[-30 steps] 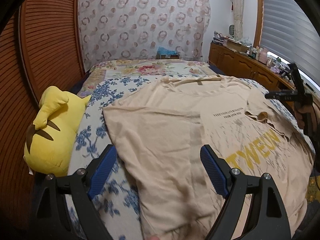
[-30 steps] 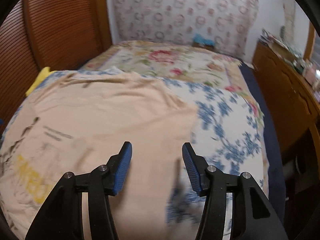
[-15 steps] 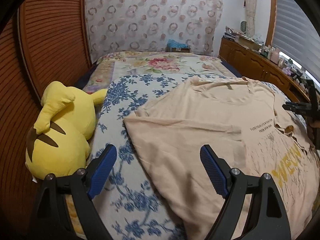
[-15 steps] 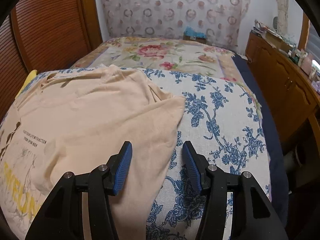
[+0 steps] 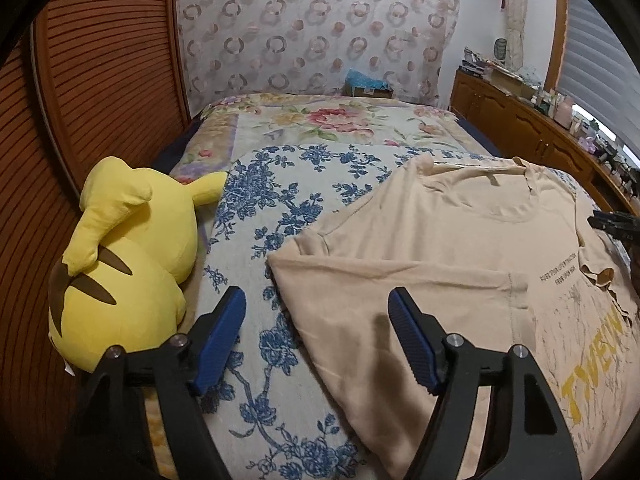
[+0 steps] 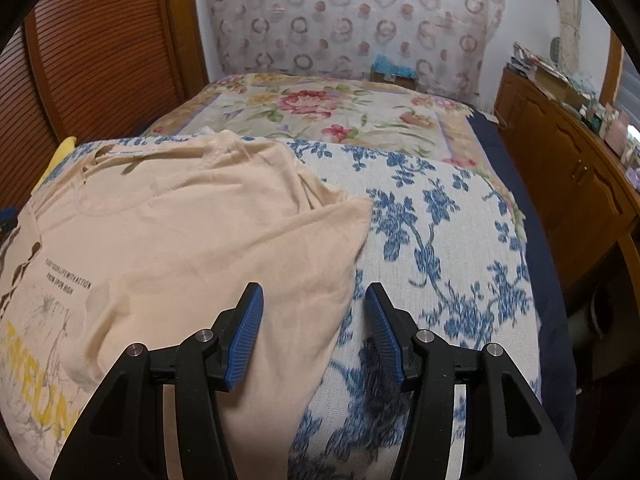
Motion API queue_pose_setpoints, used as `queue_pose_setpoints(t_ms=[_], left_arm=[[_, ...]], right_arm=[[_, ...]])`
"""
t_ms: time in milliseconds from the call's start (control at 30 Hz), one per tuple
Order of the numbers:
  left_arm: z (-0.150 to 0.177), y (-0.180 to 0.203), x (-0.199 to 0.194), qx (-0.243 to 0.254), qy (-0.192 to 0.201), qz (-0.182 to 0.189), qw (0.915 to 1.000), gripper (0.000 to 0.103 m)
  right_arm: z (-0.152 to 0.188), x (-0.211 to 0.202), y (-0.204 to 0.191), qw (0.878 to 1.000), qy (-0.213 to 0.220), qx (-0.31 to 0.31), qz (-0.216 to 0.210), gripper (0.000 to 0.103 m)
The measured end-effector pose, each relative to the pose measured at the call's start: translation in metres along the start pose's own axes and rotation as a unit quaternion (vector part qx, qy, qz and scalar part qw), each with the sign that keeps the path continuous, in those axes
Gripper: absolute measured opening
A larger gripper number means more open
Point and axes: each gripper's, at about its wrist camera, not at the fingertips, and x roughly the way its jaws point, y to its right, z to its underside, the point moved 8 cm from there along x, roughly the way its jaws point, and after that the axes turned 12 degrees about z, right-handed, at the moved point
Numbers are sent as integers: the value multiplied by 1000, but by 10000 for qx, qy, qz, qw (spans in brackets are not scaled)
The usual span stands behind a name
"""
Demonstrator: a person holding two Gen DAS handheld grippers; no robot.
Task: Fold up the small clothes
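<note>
Covering the bed [image 5: 288, 392] is a blue-flowered quilt, with a rose-patterned blanket [image 6: 320, 108] beyond it, a ring-patterned curtain [image 5: 316, 28] at the head, slatted wooden doors [image 5: 108, 60] on one side and a wooden cabinet [image 6: 568, 168] on the other. A yellow plush toy [image 5: 128, 264] lies against the doors. The beige T-shirt [image 5: 432, 264] lies face up on the quilt, both sleeves folded inward. Left tongs [image 5: 316, 336] stand wide apart, empty, above the shirt's edge. Right tongs [image 6: 314, 330] stand moderately apart, empty, above the opposite edge.
</note>
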Motion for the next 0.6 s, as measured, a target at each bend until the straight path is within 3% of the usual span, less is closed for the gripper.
queue_pose_setpoints(t_ms=[133, 167, 200, 333, 400, 500, 600], left_arm=[[1, -3, 7, -79, -142, 129, 9998, 73], [3, -4, 9, -128, -203, 184, 9995, 69], [3, -5, 11, -171, -246, 231, 9993, 63], [3, -6, 11, -210, -276, 285, 9990, 55], [3, -6, 11, -193, -285, 276, 9990, 52], [1, -6, 11, -202, -312, 306, 9988, 47], [-2, -9, 14, -244, -336, 268, 9988, 47]], right_arm=[[-13, 11, 4, 9999, -58, 87, 18, 54], [-17, 14, 4, 9999, -86, 84, 6, 53], [-20, 15, 3, 9999, -95, 65, 8, 48], [-23, 12, -11, 9998, 50, -122, -151, 31], [-22, 9, -16, 9994, 71, -175, -297, 11], [-22, 7, -21, 9986, 111, -328, -391, 5], [-27, 2, -8, 9993, 274, -250, 85, 4]])
